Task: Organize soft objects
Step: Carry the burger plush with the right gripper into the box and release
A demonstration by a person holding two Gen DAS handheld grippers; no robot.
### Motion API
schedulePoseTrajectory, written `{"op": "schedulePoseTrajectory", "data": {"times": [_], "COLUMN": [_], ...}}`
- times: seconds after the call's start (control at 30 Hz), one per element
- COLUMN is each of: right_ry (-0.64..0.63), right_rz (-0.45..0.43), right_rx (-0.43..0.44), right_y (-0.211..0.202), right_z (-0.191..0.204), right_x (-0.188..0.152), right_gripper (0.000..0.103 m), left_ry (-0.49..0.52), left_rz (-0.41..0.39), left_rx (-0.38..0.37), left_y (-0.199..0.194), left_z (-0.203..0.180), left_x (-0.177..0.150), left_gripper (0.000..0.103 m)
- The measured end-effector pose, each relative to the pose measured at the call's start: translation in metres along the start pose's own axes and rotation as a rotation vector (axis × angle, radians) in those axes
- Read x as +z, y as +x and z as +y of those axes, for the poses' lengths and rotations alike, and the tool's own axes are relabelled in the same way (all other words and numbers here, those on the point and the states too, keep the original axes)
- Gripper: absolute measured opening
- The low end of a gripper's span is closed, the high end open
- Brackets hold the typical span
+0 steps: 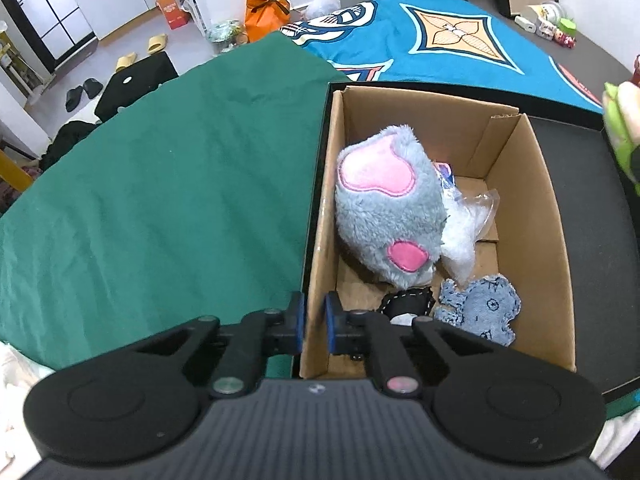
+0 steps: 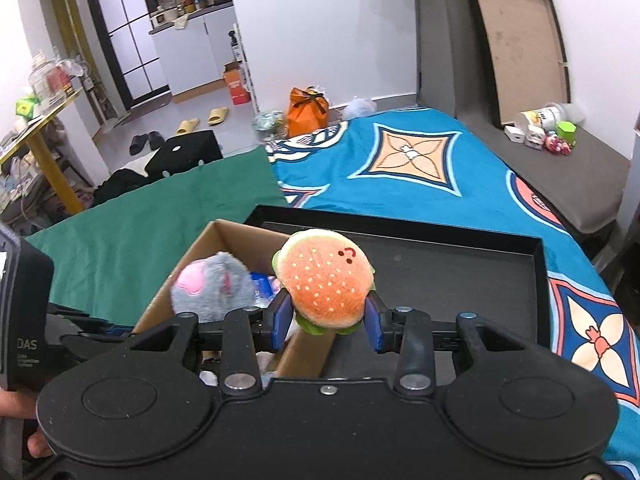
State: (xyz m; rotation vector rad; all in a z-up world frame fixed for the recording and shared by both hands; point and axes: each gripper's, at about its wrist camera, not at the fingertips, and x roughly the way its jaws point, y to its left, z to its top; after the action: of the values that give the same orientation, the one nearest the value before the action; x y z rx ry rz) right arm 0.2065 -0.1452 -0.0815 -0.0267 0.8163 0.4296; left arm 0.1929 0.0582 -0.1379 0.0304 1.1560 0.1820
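Note:
A cardboard box (image 1: 552,240) stands inside a black tray (image 1: 592,184). In it lie a grey plush with pink patches (image 1: 384,208), a clear plastic bag (image 1: 468,224), a denim plush (image 1: 480,308) and a black stitched piece (image 1: 408,302). My left gripper (image 1: 314,320) is shut on the box's left wall (image 1: 320,256). My right gripper (image 2: 326,322) is shut on a burger plush (image 2: 324,276), held above the box's right wall (image 2: 308,352). The grey plush also shows in the right wrist view (image 2: 212,284). The burger plush shows at the right edge of the left wrist view (image 1: 620,128).
A green cloth (image 1: 160,184) covers the surface left of the box. A blue patterned blanket (image 2: 420,168) lies behind the tray (image 2: 440,276). Small jars and toys (image 2: 544,128) sit on a grey ledge at the far right. Bags and slippers lie on the floor.

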Motion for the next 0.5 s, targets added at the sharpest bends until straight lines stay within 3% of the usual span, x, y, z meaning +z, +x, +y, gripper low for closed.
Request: {"op": "schedulePoseTrajectory", "data": {"times": [0.5], "right_ry": [-0.030], "right_rz": [0.014], "right_rx": [-0.005], "right_y": [0.007], "right_z": [0.037], "right_x": [0.009], "right_gripper": [0.038], "left_ry": [-0.025], "left_rz": [-0.017], "left_rx": [-0.055], "left_y": [-0.002], "left_z": [0.010], "left_x": [-0.004], "left_gripper": [0.009]}}
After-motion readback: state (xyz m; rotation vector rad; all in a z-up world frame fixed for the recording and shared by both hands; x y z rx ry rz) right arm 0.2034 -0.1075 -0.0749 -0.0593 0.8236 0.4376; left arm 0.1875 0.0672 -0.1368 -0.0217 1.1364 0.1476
